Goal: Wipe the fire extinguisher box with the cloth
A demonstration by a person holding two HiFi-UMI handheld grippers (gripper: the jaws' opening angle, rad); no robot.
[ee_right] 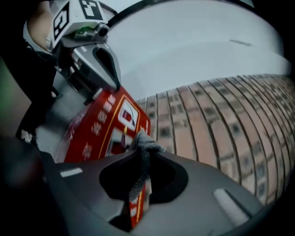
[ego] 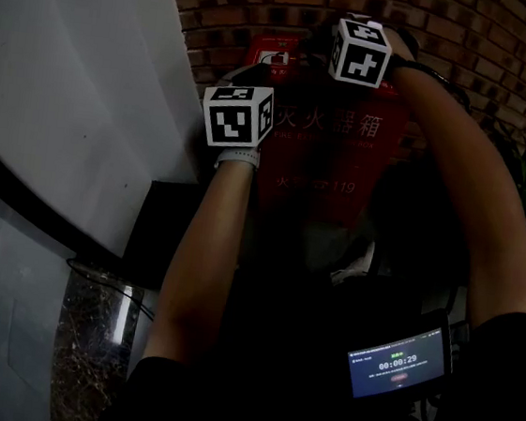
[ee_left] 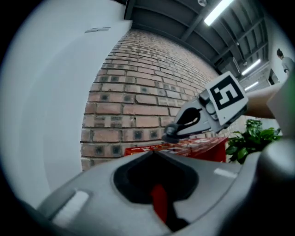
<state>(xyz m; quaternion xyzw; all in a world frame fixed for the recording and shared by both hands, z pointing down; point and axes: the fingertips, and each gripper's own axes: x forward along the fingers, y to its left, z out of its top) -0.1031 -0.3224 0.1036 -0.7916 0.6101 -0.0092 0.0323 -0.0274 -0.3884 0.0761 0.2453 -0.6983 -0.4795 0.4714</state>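
Right gripper (ee_right: pixel 143 154) is pinched on the grey cloth (ee_right: pixel 146 144). The cloth bunches out past the tips, and a strip of it hangs down through the slot behind them. It sits at the upper edge of the fire extinguisher box (ee_right: pixel 99 122), by the box's top corner; actual contact can't be confirmed.

Left gripper (ee_left: pixel 154 156) has its jaws pressed together with nothing between them. Only a red sliver of the box shows through the slot. From the right gripper view, its tip is at the box's top edge, on the far side from the cloth.

Box is red with pale lettering on the front, and stands upright against the brick wall (ee_left: pixel 138 97). Both forearms reach up to the top of the box in the head view. White wall panel (ego: pixel 69 88) is to the left of the box, green plant (ee_left: pixel 251 138) to its right. Lit screen (ego: pixel 398 364) sits well below the box, near the right arm.
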